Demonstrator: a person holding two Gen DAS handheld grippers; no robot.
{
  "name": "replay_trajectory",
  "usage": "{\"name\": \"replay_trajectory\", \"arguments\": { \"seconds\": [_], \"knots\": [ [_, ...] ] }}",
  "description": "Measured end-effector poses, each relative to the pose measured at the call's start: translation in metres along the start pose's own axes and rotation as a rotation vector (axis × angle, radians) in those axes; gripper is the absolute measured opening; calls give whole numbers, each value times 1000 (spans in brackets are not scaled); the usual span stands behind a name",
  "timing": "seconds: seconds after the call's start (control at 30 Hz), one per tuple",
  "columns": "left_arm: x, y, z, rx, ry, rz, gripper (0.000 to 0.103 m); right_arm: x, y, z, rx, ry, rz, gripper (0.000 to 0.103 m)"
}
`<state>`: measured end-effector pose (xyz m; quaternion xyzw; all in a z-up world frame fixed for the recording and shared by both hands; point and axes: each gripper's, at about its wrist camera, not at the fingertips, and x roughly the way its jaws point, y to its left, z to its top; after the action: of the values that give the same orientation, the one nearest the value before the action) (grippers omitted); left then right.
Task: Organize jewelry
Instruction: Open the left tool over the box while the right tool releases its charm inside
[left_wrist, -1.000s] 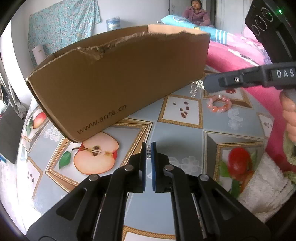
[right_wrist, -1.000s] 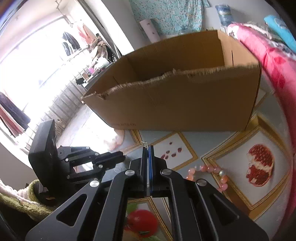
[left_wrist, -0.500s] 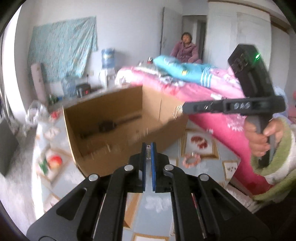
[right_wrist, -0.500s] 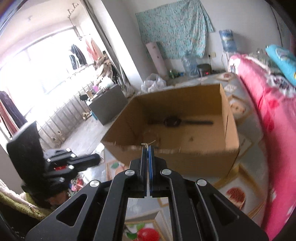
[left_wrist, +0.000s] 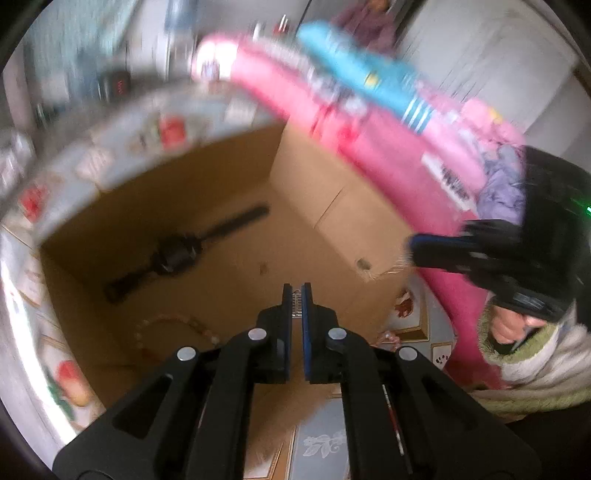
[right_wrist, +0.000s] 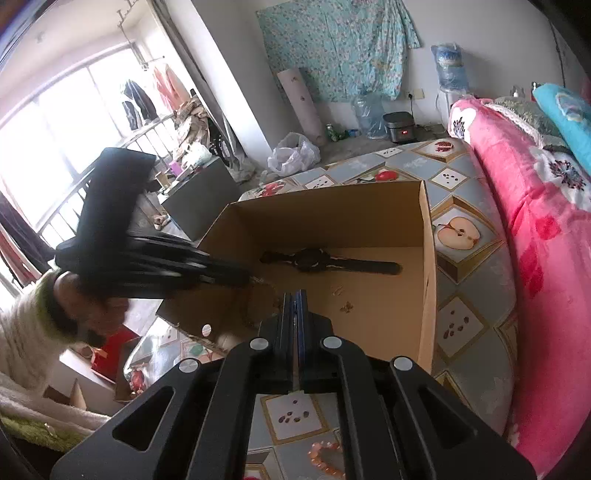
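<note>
1. Left hand-held gripper (left_wrist: 296, 295) hanging over the open cardboard box (left_wrist: 332, 206), pointing steeply down into it; jaws nearly pressed together, pinching a small silvery metal piece (left_wrist: 296, 304), too blurred to identify.
2. Right hand-held gripper (right_wrist: 294, 301) also above the box, near its front edge, jaws pressed tight together; something thin and pale at the tips seen from the left wrist view, too smeared to name.
3. Inside the box: dark wristwatch (right_wrist: 314, 259) lying flat along the far side, strap stretched out.
4. Beaded necklace (left_wrist: 173, 328) looped on the box floor near the front left corner, pale and reddish beads.
5. Two small gold-coloured bits (right_wrist: 341, 299) on the box floor, just ahead of the right tips.
6. Pink bead bracelet (right_wrist: 325, 458) outside the box, on the fruit-patterned cloth (right_wrist: 465, 321) of the desk, near the bottom edge of the right wrist view.
7. Pink blanket (right_wrist: 546, 229) piled along the right side, blue pillow (left_wrist: 369, 77) on top.
8. Right hand (left_wrist: 511, 326) in a fluffy green-and-white sleeve gripping the handle.
</note>
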<state>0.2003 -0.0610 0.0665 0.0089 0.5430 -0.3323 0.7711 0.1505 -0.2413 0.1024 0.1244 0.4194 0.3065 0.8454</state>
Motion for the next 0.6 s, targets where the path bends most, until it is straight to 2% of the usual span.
{"name": "replay_trajectory", "arguments": {
  "seconds": [0.13,0.27,0.47,0.6],
  "knots": [
    [56,29,13,-106,166,-20,4,7,-14,6,0,16,8,2],
    [89,43,16,-141,268,-14,4,14,-23,11,-13,38,10,2],
    [119,52,15,-180,364,20,4,20,-34,13,-22,54,15,2],
    [118,52,17,-167,363,68,4,25,-38,14,-20,71,21,2]
  ]
}}
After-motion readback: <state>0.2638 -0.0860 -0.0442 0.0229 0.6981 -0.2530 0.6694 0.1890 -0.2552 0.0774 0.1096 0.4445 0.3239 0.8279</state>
